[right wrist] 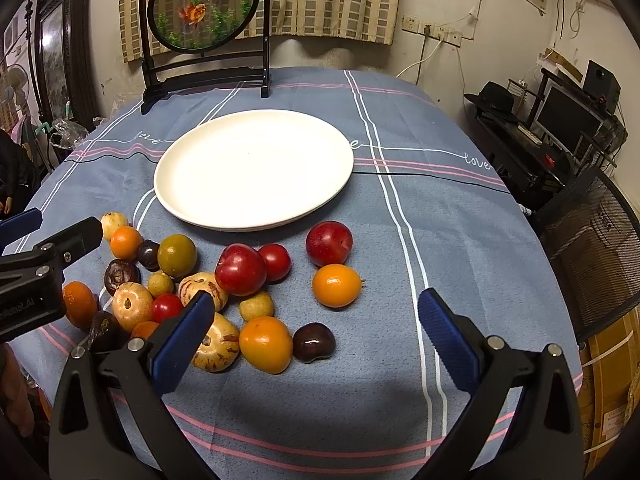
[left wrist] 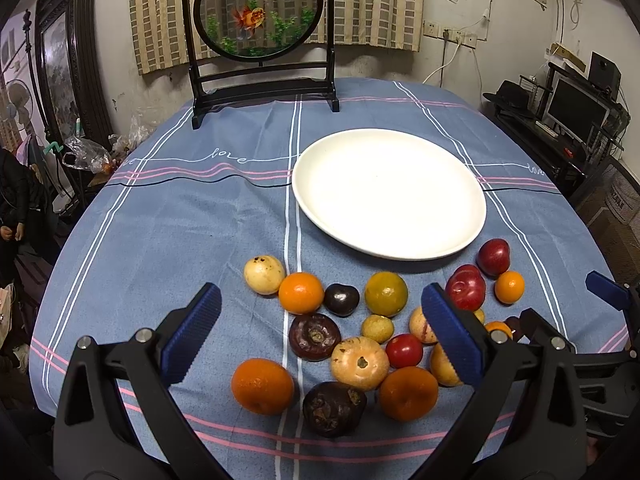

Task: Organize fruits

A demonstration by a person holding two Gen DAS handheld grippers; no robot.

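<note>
A blue striped tablecloth (left wrist: 180, 220) with the word "love" stitched on it covered the table, and a dark-framed round goldfish screen (left wrist: 260, 8) stood upright at its far edge before a checked curtain (left wrist: 372, 4). To the right, a black hat (right wrist: 494, 96), a monitor (right wrist: 568, 116) and a speaker (right wrist: 602, 80) sat on a dark desk, with a mesh chair (right wrist: 592, 248) nearer, just beside the table. At the left were clear plastic bags (left wrist: 86, 152) and a fan (left wrist: 18, 100).

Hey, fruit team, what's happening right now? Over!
Left gripper open, holding nothing. Right gripper open, holding nothing. White plate bare, fruits all on the cloth beside it. Nothing blocking the way to the plate.
</note>
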